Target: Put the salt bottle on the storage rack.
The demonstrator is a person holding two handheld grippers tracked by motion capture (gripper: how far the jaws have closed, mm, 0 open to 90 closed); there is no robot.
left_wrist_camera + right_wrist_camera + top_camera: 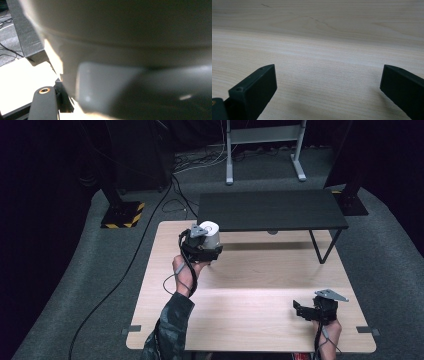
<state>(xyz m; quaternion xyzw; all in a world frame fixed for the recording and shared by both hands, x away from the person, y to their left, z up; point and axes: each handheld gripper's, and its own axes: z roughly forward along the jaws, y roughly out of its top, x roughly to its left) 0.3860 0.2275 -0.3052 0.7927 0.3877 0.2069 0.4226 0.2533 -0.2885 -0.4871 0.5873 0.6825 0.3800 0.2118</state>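
Two handheld grippers over a light wood table (240, 320): left gripper (207, 245) clamped on a white cylindrical container (210, 234) w/ lid, lifted near the black shelf (270, 210), likely rigid, light, smooth-sided, so grip mid-body; right gripper (328, 82) jaws wide apart, holding nothing.

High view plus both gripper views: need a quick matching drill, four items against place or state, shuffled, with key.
Items:
1. left gripper
2. right gripper
3. white cup
4. black shelf

States:
A. stands on thin legs over the far part of the wooden table
B. jaws wide apart, nothing between them, near the table's front right corner
C. clamped between jaws, close to the shelf's left end
D. shut on a pale round thing

Pairs: 1-D, 2-B, 3-C, 4-A
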